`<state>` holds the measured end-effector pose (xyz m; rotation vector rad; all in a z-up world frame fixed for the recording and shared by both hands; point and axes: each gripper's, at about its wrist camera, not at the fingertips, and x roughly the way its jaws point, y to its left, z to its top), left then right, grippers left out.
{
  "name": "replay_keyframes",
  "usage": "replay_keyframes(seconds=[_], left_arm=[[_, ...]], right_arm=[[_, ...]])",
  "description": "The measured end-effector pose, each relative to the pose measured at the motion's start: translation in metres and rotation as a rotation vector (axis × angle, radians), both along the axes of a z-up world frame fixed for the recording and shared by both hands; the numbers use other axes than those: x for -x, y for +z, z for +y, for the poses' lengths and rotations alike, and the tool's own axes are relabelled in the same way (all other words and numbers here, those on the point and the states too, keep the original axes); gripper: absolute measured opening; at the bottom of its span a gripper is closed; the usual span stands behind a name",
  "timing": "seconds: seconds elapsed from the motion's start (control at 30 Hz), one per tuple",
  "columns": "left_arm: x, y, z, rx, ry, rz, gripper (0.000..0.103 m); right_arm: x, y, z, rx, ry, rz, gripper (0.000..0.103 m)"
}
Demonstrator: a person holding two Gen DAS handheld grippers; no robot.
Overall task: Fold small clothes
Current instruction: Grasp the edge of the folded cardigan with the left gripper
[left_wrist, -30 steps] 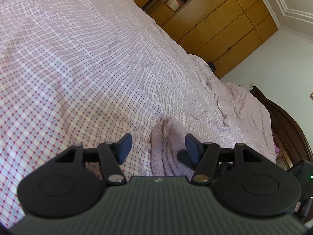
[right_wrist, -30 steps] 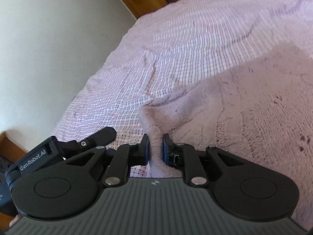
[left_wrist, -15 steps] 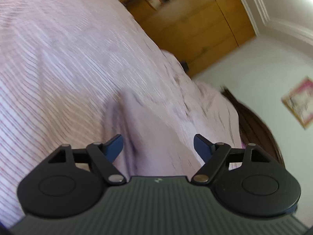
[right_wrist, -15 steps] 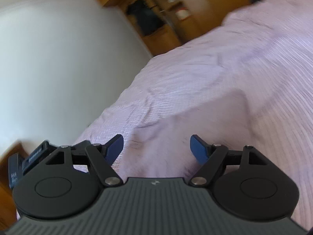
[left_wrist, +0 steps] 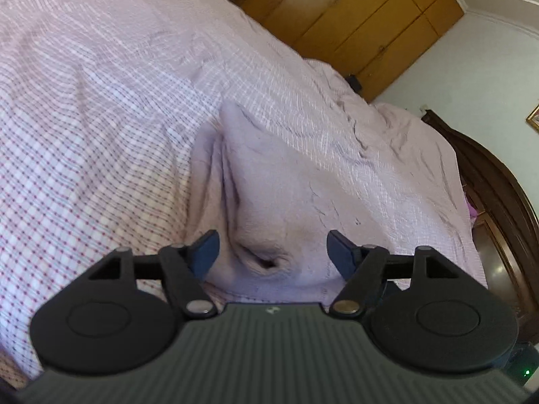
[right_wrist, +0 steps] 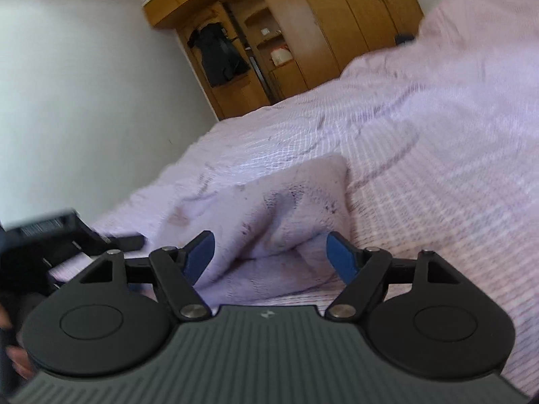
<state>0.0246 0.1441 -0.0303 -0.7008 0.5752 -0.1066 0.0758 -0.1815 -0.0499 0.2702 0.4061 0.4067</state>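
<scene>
2 jaws gaping — lilac garment [left_wrist: 266, 181] lies between, ungripped.

Right gripper [right_wrist: 269, 256] fingers spread wide, lilac knit garment [right_wrist: 286, 208] lying folded on checked bedsheet [right_wrist: 438, 155]

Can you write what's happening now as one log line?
left gripper: open | right gripper: open | lilac knit garment: lying released on checked bedsheet
</scene>
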Motion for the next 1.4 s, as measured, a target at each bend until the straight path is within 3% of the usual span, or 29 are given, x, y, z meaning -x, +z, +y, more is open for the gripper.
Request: replay_keyframes(seconds=[0.17,0.37,0.47,0.5,0.53,0.57,0.63,0.67,0.77,0.83,0.97,1.1,1.17,1.27,1.4], left_arm=[[-0.002,0.001,-0.011,-0.022,-0.032,-0.022,0.072],[-0.029,-0.009,-0.028,-0.087,-0.07,0.014,0.071],[-0.039,-0.014,-0.021,-0.05,-0.058,0.001,0.07],[-0.045,-0.013,-0.019,-0.044,-0.062,-0.003,0.06],[-0.048,-0.013,-0.017,-0.054,-0.07,-0.005,0.024],[-0.049,-0.014,-0.015,-0.061,-0.086,-0.003,0.016],[-0.04,-0.013,-0.001,-0.01,-0.043,-0.066,0.014],[-0.033,-0.009,0.009,-0.009,0.004,-0.1,0.013],[-0.026,-0.003,0.036,-0.008,0.049,-0.119,0.013],[-0.025,-0.009,0.045,-0.003,0.051,-0.095,0.013],[-0.024,-0.024,0.03,-0.067,-0.057,-0.016,0.014],[-0.025,-0.02,0.021,-0.122,-0.062,-0.023,0.02],[-0.022,-0.013,0.028,-0.11,-0.045,-0.035,0.027],[-0.01,0.011,0.038,-0.127,0.057,-0.061,0.027],[-0.009,0.055,0.013,-0.256,0.061,-0.12,0.026]], right_arm=[[-0.017,-0.016,-0.002,0.077,-0.06,0.037,0.065],[-0.026,-0.035,-0.008,0.051,-0.093,0.056,0.064],[-0.031,-0.032,-0.006,0.053,-0.093,0.012,0.064],[-0.037,-0.032,-0.003,0.068,-0.091,0.008,0.064],[-0.044,-0.034,0.001,0.091,-0.083,0.013,0.063],[-0.046,-0.035,0.005,0.11,-0.06,0.019,0.044],[-0.044,-0.032,0.007,0.141,-0.073,0.0,0.03],[-0.04,-0.029,0.007,0.15,-0.082,-0.011,0.023],[-0.026,-0.023,0.004,0.165,-0.099,-0.035,0.018],[-0.025,-0.029,0.0,0.159,-0.111,0.029,0.015],[-0.027,-0.041,-0.013,0.147,-0.121,0.088,0.015],[-0.016,-0.034,-0.017,0.129,-0.075,0.069,0.015],[-0.007,-0.025,-0.021,0.162,-0.066,0.046,0.015],[-0.003,0.003,-0.033,0.185,-0.033,-0.027,0.012],[-0.026,0.04,-0.021,0.217,0.068,-0.095,0.01]])
